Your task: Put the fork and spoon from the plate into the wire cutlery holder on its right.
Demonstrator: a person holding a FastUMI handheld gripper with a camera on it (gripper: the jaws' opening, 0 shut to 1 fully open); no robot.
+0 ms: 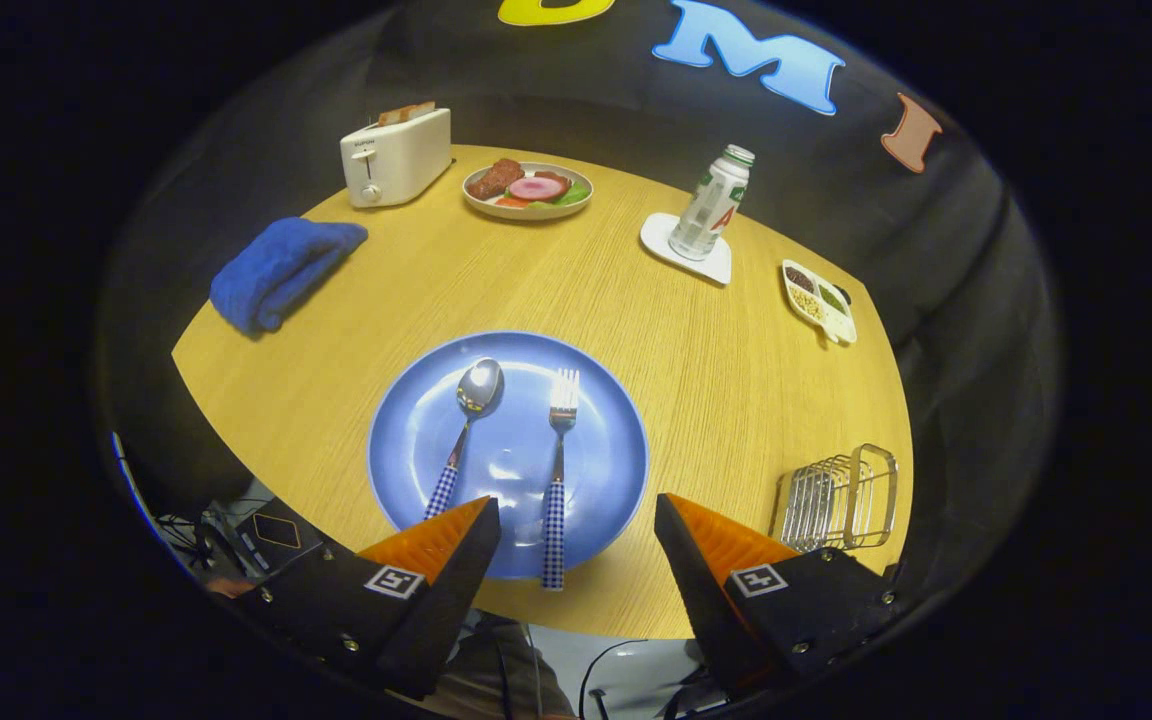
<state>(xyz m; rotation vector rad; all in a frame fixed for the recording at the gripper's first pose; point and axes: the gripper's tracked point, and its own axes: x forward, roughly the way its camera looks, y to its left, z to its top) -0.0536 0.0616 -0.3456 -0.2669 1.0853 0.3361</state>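
A blue plate (608, 440) lies on the wooden table just ahead of my fingers. On it rest a spoon (468, 422) on the left and a fork (558, 470) on the right, both with blue-and-white checked handles pointing toward me. The fork's handle end reaches over the plate's near rim, between my fingertips. My gripper (576, 510) is open, held above the table's near edge, with nothing between its fingers. The wire cutlery holder (836, 500) stands to the plate's right, close to the right finger (706, 545).
Farther back on the round table (696, 340) stand a white toaster (396, 155), a folded blue towel (281, 270), a plate of food (528, 188), a bottle (711, 203) on a white coaster, and a small divided dish (818, 300). Cables and gear sit below the near edge.
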